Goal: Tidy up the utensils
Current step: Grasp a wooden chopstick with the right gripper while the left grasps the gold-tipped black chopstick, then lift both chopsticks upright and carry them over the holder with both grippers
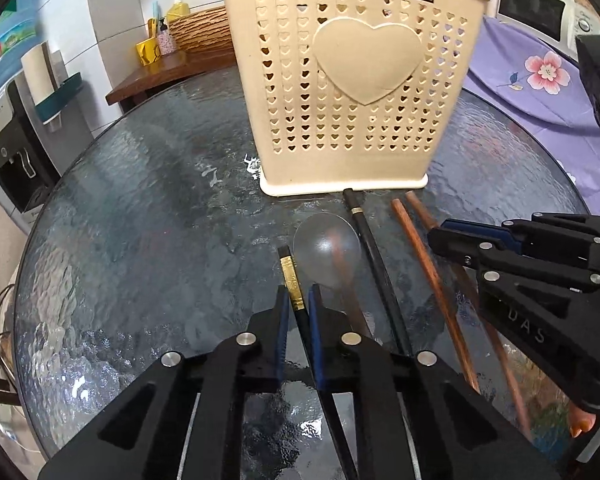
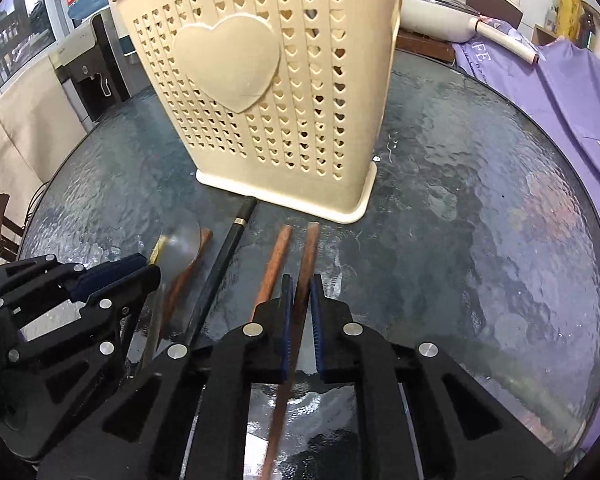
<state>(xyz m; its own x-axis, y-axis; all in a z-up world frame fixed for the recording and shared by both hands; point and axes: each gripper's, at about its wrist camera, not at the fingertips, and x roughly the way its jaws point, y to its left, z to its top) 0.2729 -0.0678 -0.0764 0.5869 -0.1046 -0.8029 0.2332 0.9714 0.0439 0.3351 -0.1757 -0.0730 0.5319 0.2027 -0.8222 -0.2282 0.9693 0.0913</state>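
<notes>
1. We work on a round dark textured-glass table point(image 1: 148, 184); open glass spreads to the left and right of the utensils, and the rim lies well apart from them.
2. The cream perforated plastic utensil holder with a raised heart point(image 1: 352, 92) stands upright just beyond the utensils' tips.
3. Our left gripper point(image 1: 299, 304) is clamped on a black chopstick with a gold band point(image 1: 291, 280), beside a clear-bowled spoon with a wooden handle point(image 1: 326, 246).
4. Our right gripper point(image 2: 300, 292) is pinched on a reddish-brown wooden chopstick point(image 2: 306, 256); its twin point(image 2: 274, 264) and another black chopstick point(image 2: 228, 256) lie alongside.
5. We should lift both straight up, clear the holder's top rim, then lower them in tips-down.
</notes>
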